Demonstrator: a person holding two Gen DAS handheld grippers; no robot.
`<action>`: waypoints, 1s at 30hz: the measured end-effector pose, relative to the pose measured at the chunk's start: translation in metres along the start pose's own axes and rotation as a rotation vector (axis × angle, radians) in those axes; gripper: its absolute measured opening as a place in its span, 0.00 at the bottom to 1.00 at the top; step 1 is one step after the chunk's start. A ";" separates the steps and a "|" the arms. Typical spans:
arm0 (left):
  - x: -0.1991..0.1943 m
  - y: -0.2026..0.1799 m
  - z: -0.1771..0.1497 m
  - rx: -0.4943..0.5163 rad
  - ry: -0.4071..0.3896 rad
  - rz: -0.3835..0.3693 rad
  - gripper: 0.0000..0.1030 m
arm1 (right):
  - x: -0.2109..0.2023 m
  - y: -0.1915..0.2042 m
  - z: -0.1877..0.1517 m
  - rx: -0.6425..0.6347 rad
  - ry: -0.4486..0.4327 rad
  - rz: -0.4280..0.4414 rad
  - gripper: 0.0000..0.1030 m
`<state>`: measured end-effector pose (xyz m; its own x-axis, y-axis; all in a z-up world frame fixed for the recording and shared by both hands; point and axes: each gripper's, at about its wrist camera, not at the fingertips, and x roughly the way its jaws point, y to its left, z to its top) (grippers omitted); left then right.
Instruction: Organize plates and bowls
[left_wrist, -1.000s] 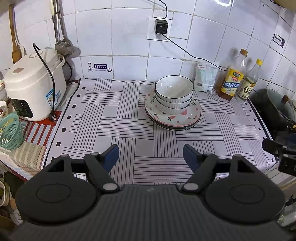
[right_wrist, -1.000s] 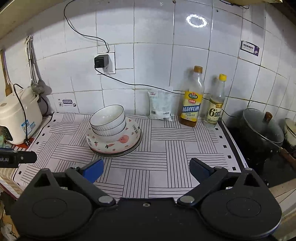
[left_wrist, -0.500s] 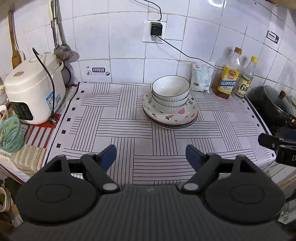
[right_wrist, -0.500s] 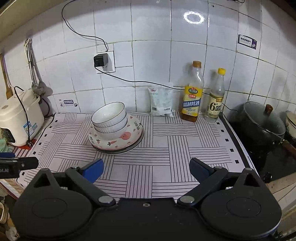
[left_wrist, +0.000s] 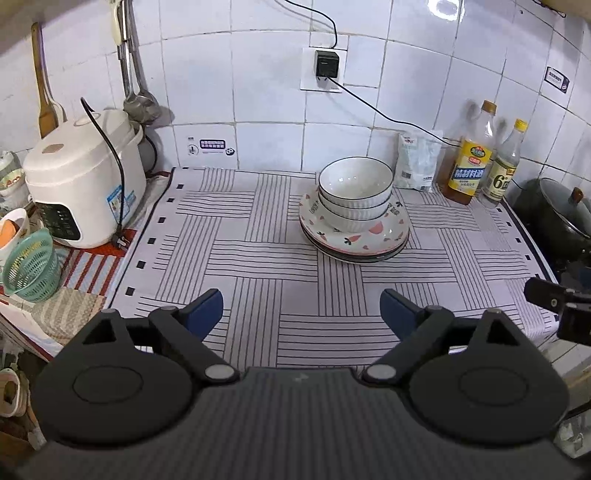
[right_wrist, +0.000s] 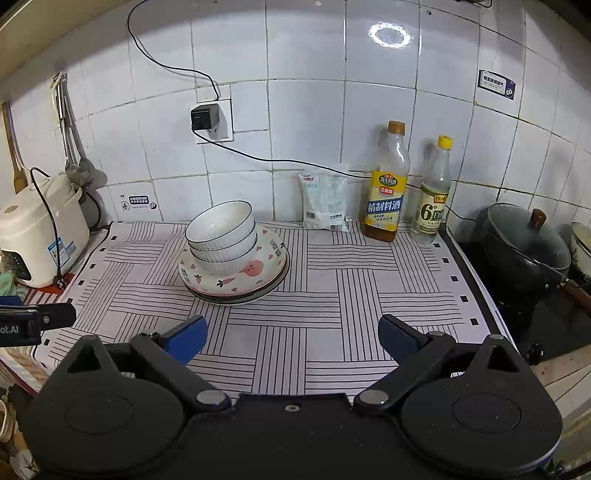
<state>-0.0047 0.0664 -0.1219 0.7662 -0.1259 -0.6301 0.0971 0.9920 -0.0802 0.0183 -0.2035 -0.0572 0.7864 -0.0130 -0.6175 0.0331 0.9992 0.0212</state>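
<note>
Three white ribbed bowls (left_wrist: 355, 195) (right_wrist: 221, 236) sit nested on a stack of plates (left_wrist: 369, 240) (right_wrist: 258, 280); the top plate bears pink fruit prints. The stack stands toward the back of the striped mat (left_wrist: 258, 266) (right_wrist: 332, 295). My left gripper (left_wrist: 301, 310) hovers over the mat's near edge, well short of the stack, its jaws opening with nothing between them. My right gripper (right_wrist: 291, 334) hangs open and empty over the mat's front, the stack ahead and to its left.
A white rice cooker (left_wrist: 81, 177) and a green basket (left_wrist: 31, 266) stand at the left. Two bottles (right_wrist: 386, 184) and a white pouch (right_wrist: 325, 201) line the tiled wall. A dark lidded pot (right_wrist: 524, 247) sits at the right. A cable (right_wrist: 277, 160) runs along the wall.
The left gripper's fingers have spread wider apart, and the left view has drawn back slightly from the stack. The right gripper has stayed as it was.
</note>
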 end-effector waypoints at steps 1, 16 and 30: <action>0.000 0.000 0.000 -0.004 -0.002 -0.002 0.90 | 0.000 0.000 0.000 0.000 0.000 0.000 0.97; 0.002 0.003 0.000 -0.034 -0.012 0.081 1.00 | 0.003 -0.002 -0.003 -0.002 0.011 -0.007 0.97; 0.001 0.000 0.000 -0.003 -0.013 0.051 1.00 | 0.004 -0.007 -0.004 0.004 0.013 -0.010 0.98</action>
